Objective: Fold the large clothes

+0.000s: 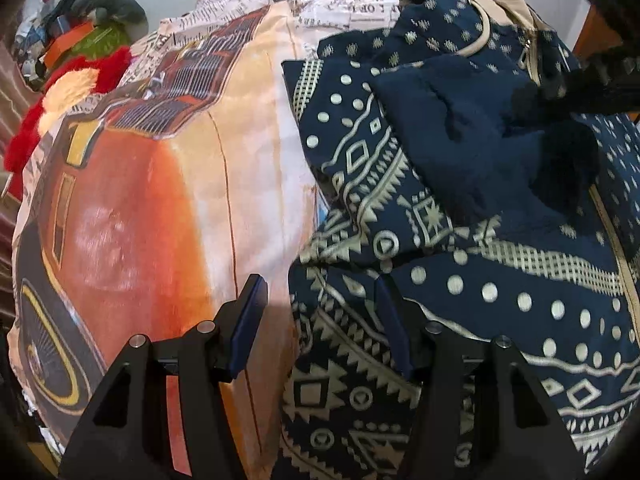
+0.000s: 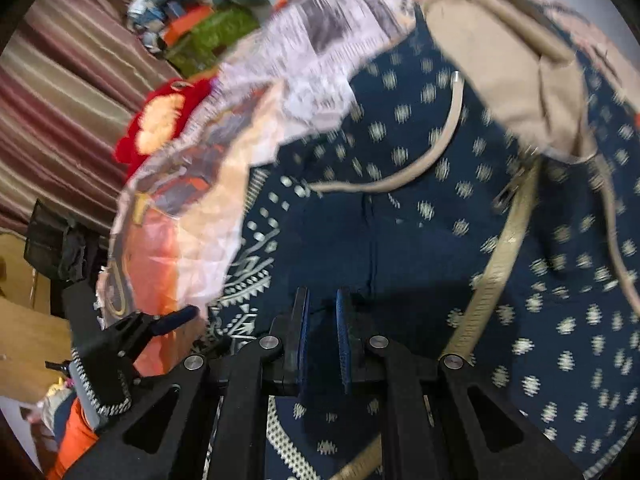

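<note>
Left wrist: one navy garment (image 1: pixel 460 184), one printed bedsheet (image 1: pixel 160 200).

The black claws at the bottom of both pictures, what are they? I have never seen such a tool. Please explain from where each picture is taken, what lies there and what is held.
The claws are two-finger grippers. There is no robot: a person holds one in each hand, and each carries a wide-angle camera that looks along its fingers. So one picture is the left hand's view and the other is the right hand's.

A dark blue garment with a cream pattern lies on a printed sheet in orange and white.

The left gripper is open above the garment's edge and holds nothing. The right gripper is shut and seems to pinch a plain blue fold of the garment. Its picture is blurred, so I cannot be quite sure.
</note>
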Demonstrator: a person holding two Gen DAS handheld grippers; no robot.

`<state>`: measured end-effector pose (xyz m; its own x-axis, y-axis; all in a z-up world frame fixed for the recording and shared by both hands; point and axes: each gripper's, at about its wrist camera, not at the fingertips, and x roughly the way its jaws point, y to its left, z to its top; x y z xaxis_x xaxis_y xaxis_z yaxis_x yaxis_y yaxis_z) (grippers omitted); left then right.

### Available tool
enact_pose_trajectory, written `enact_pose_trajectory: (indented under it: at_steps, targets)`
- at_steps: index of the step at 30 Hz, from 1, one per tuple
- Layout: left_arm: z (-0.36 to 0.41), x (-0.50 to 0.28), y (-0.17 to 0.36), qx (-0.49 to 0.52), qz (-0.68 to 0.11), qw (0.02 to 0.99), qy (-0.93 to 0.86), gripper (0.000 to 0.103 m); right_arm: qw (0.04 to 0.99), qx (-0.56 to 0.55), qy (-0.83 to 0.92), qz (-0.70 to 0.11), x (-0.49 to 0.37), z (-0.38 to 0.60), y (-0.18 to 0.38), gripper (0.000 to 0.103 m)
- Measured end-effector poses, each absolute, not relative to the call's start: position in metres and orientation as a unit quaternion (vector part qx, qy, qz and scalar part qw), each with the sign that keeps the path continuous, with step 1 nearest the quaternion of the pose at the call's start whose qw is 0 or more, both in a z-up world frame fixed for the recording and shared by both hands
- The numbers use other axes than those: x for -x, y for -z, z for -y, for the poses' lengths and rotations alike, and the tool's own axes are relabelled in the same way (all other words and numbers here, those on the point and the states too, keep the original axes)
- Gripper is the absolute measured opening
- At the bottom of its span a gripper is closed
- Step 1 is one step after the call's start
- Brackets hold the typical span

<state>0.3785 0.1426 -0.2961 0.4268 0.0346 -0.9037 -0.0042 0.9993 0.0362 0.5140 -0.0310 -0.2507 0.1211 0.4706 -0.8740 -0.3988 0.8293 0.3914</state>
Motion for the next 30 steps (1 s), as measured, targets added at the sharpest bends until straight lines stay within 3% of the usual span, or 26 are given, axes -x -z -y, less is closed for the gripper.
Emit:
enact_pose_trajectory:
  at_steps: [3,4,5,7,14,18,22,26,30]
  targets:
    - [-0.142,-0.385,0.297,-0.007,-0.520,0.854,-0.015,0.056,0.746,-0.038,-0.276,-0.604,-0.518,0.032,0.261,0.009]
    - [-0.141,-0.388,0.297,-0.008,-0.516,0.857,-0.017,0.051,0.747,-0.044,-0.275,-0.604,-0.518,0.032,0.261,0.009]
    - [-0.140,-0.390,0.297,-0.010,-0.508,0.861,-0.020,0.045,0.746,-0.048,-0.274,-0.605,-0.519,0.032,0.261,0.009]
    - [-0.140,-0.396,0.299,-0.011,-0.507,0.861,-0.029,0.015,0.748,-0.047,-0.271,-0.604,-0.519,0.031,0.260,0.009]
    - [-0.172,-0.394,0.291,0.046,-0.495,0.866,-0.053,0.012,0.758,-0.032,-0.268,-0.594,-0.516,0.025,0.255,0.009]
    - [-0.161,-0.389,0.289,-0.002,-0.523,0.852,-0.037,0.018,0.772,-0.038,-0.268,-0.575,-0.510,0.035,0.239,0.009]
    - [-0.149,-0.373,0.274,-0.049,-0.535,0.843,-0.025,0.050,0.793,-0.044,-0.269,-0.544,-0.500,0.057,0.214,0.009]
    - [-0.138,-0.370,0.244,-0.038,-0.508,0.861,0.000,0.053,0.831,-0.030,-0.262,-0.489,-0.484,0.082,0.180,0.009]
    - [-0.118,-0.394,0.216,-0.009,-0.476,0.879,0.024,0.064,0.878,0.010,-0.243,-0.413,-0.460,0.105,0.144,0.009]
